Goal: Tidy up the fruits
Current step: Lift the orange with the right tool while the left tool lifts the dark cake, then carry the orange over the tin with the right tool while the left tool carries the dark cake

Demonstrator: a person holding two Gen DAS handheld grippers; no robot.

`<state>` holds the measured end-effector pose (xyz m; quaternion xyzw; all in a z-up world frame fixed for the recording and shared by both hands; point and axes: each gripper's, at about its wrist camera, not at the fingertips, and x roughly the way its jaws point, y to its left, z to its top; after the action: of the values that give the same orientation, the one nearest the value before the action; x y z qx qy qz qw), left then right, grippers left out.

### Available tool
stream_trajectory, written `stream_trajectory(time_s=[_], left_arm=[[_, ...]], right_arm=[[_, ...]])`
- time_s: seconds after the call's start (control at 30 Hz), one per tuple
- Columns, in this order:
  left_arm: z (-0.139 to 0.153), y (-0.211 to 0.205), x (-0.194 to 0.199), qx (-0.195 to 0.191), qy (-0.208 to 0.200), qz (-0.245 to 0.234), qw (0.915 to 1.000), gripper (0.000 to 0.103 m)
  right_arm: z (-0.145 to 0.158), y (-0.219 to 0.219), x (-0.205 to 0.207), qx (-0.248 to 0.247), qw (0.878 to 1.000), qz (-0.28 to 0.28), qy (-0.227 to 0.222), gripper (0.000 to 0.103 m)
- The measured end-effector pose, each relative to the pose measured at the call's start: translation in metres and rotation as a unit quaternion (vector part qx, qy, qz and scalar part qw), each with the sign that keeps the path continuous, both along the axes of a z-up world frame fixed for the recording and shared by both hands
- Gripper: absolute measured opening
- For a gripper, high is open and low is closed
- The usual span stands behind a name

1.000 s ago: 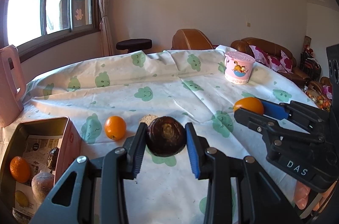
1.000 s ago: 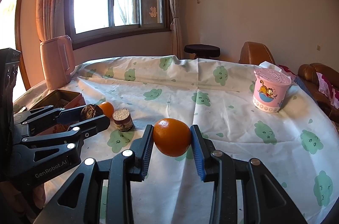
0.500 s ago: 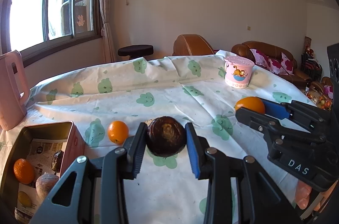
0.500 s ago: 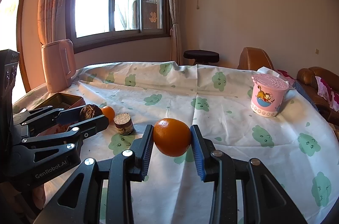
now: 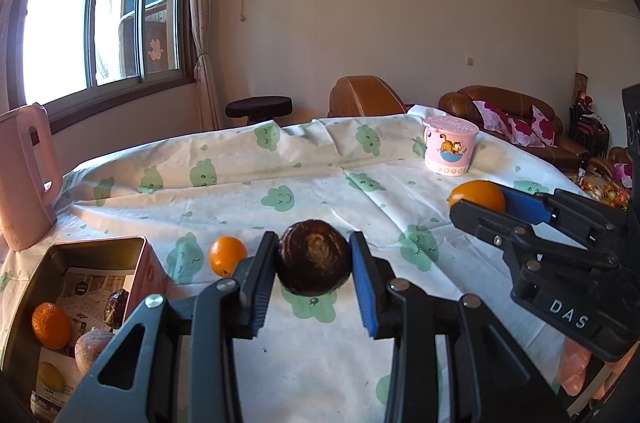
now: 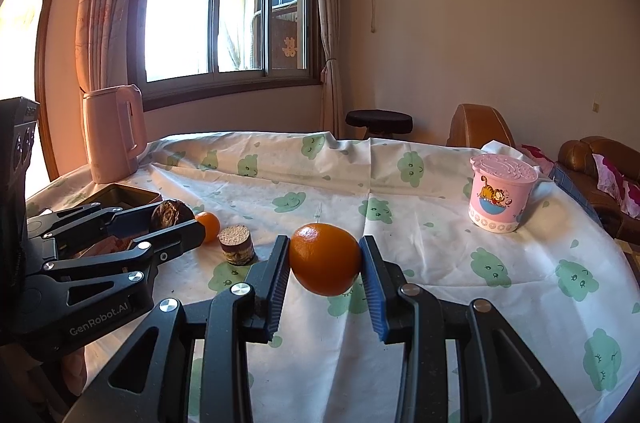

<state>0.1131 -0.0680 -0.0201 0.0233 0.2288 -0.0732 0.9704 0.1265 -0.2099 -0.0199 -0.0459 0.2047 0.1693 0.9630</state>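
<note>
My left gripper (image 5: 314,263) is shut on a dark brown round fruit (image 5: 314,261), held above the tablecloth; the same gripper (image 6: 176,223) shows at the left of the right wrist view. My right gripper (image 6: 325,263) is shut on an orange (image 6: 325,259); that gripper (image 5: 480,201) and its orange (image 5: 476,195) show at the right of the left wrist view. A small orange (image 5: 227,255) lies on the cloth beside an open metal tin (image 5: 96,247) at the lower left. The tin holds an orange (image 5: 50,325), a dark fruit (image 5: 116,307) and other fruit.
A pink kettle (image 6: 114,133) stands at the table's far left. A pink cartoon cup (image 6: 502,197) stands at the right. A small cork-topped jar (image 6: 237,245) sits near the small orange (image 6: 208,225). Chairs, a stool (image 6: 378,121) and a sofa lie beyond the table.
Both views have tipped upward a little, so the table and its objects sit lower in the pictures. Both grips are unchanged.
</note>
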Motion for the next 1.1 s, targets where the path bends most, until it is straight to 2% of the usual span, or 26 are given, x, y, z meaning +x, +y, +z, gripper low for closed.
stream_trajectory(time_s=[0.37,0.63,0.83,1.1], left_arm=[[0.004,0.002,-0.011,0.003,-0.028,0.009,0.9996,0.038],[0.005,0.009,-0.017,-0.003,-0.029,0.011,0.9995,0.038],[0.004,0.02,-0.025,0.001,-0.025,0.026,0.9994,0.038],[0.006,0.056,-0.039,-0.002,-0.028,0.059,0.9978,0.038]], right_arm=[[0.003,-0.001,-0.01,-0.002,1.0,-0.009,-0.028,0.037],[0.004,0.004,-0.012,-0.011,0.999,-0.012,-0.032,0.037],[0.004,0.015,-0.013,-0.001,1.0,0.007,-0.025,0.037],[0.01,0.053,-0.015,-0.003,0.998,0.05,-0.023,0.037]])
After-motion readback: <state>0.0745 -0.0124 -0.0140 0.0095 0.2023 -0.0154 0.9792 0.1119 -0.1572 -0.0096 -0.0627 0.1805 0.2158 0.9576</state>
